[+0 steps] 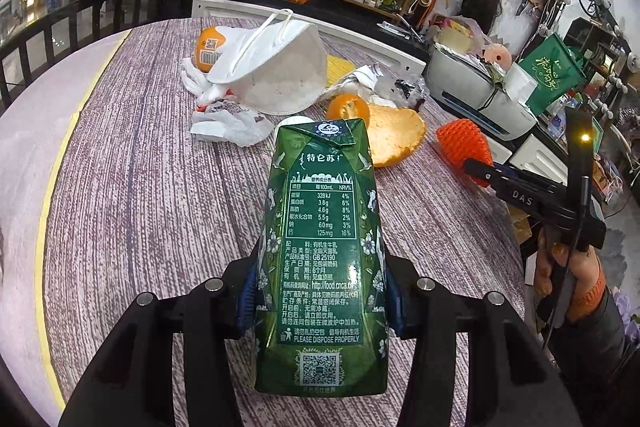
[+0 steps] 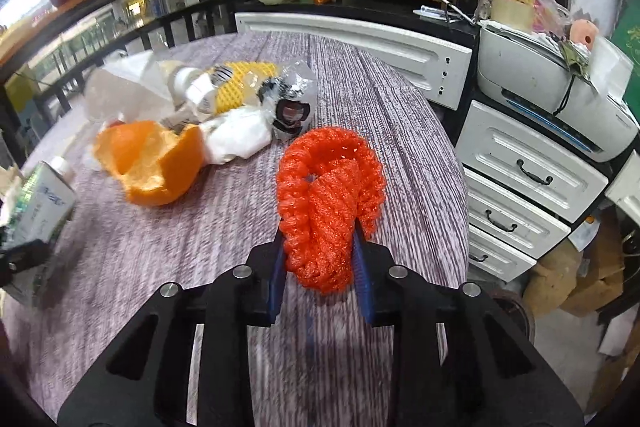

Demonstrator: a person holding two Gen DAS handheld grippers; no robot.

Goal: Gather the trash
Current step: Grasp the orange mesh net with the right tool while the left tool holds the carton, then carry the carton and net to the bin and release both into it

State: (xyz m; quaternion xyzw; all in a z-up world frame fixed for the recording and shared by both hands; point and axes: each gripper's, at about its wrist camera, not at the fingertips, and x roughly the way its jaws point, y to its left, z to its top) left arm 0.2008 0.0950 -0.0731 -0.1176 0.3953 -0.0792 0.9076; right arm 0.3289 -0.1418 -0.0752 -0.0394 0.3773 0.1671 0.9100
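Note:
My left gripper (image 1: 320, 291) is shut on a green milk carton (image 1: 320, 247), held above the round table (image 1: 140, 207) with its blue pads on both sides of the carton. My right gripper (image 2: 320, 263) is shut on a red foam fruit net (image 2: 328, 203), squeezed between its blue pads. In the left wrist view the right gripper (image 1: 476, 167) shows at the right, the red foam net (image 1: 464, 143) in its tips. The carton (image 2: 40, 203) appears at the left edge of the right wrist view.
Trash lies across the table's far half: a white face mask (image 1: 276, 71), an orange peel (image 2: 152, 163), crumpled tissue (image 1: 228, 123), a whole orange (image 1: 208, 47), a yellow foam net (image 2: 244, 79) and clear plastic wrap (image 2: 296, 95). White drawers (image 2: 520, 179) and a printer (image 2: 552, 95) stand right of the table.

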